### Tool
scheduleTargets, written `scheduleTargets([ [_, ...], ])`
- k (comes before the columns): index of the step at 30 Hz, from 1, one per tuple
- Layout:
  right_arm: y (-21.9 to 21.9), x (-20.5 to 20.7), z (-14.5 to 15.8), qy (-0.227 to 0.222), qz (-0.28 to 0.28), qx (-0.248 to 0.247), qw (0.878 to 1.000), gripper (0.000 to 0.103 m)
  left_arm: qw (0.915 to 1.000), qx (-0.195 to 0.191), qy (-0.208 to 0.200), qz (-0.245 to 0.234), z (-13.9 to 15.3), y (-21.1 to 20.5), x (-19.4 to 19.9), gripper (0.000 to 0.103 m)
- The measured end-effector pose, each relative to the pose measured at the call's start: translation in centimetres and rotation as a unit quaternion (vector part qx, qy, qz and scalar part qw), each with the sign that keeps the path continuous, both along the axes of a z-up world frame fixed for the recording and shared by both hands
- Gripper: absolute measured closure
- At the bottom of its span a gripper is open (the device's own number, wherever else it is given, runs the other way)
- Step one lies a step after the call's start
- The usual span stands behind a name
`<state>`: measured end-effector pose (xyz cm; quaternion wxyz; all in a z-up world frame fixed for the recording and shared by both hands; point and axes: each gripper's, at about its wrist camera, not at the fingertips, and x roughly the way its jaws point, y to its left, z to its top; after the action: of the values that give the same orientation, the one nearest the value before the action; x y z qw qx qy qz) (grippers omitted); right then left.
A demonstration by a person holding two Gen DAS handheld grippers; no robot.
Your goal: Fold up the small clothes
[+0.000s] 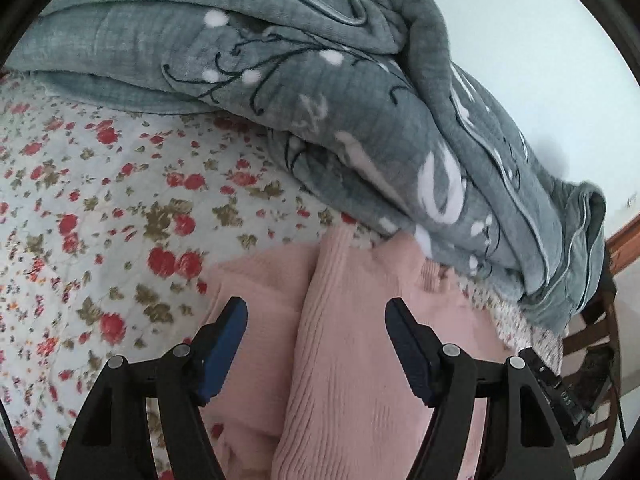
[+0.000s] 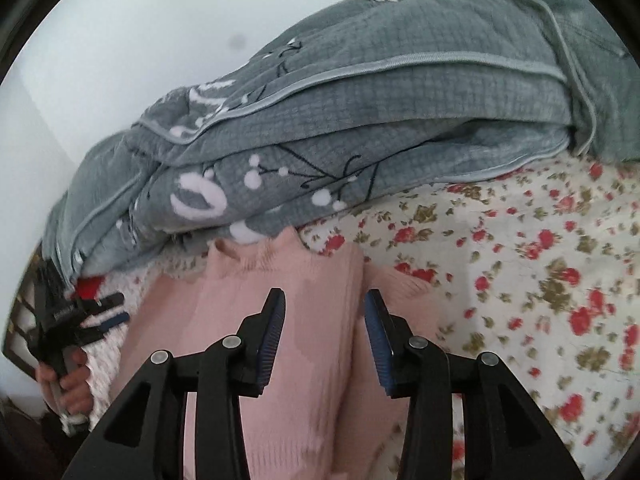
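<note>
A pink ribbed knit garment [image 1: 340, 360] lies on the flowered bedsheet [image 1: 100, 200], with a folded panel running lengthwise down its middle. My left gripper [image 1: 316, 312] hovers over it, open and empty. In the right wrist view the same pink garment [image 2: 288, 288] lies below my right gripper [image 2: 325, 300], which is open and empty, its fingers straddling the folded panel's right edge. The left gripper [image 2: 108, 312] also shows at the far left of the right wrist view, held in a hand.
A bulky grey-green quilt [image 1: 320, 100] with white and black patterns is heaped just behind the garment, and it also shows in the right wrist view [image 2: 360, 120]. A dark wooden chair [image 1: 592, 360] stands past the bed's edge. A pale wall is behind.
</note>
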<state>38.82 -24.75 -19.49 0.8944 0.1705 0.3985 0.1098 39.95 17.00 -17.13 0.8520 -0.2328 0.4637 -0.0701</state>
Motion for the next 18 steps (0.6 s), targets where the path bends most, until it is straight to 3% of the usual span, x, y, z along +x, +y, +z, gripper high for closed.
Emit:
scheduleTargets([
  [4, -0.2, -2.7, -0.1, 0.010, 0.009, -0.015, 1.000, 0.055, 0.9998, 0.016, -0.004, -0.008, 0.2, 0.0, -2.5, 0.033],
  [8, -0.6, -5.2, -0.7, 0.021, 0.009, -0.018, 1.000, 0.042, 0.9998, 0.004, -0.011, -0.017, 0.0, 0.8, -5.8, 0.031],
  [10, -0.6, -6.2, -1.3, 0.031, 0.009, -0.013, 0.999, 0.039, 0.9995, -0.003, -0.023, -0.021, -0.2, 1.2, -7.4, 0.021],
  [11, -0.6, -6.5, -1.7, 0.037, 0.009, -0.010, 0.999, 0.038, 0.9995, 0.000, -0.024, -0.019, -0.4, 1.3, -8.0, 0.020],
  [13, -0.4, -6.9, -2.7, 0.052, 0.011, -0.002, 0.999, 0.038, 0.9996, 0.008, -0.017, -0.020, -1.2, 1.3, -8.8, 0.020],
  [18, 0.3, -6.2, -4.7, 0.090, 0.013, 0.011, 0.996, 0.038, 0.9990, -0.028, 0.026, -0.022, -4.4, 1.6, -7.8, 0.020],
])
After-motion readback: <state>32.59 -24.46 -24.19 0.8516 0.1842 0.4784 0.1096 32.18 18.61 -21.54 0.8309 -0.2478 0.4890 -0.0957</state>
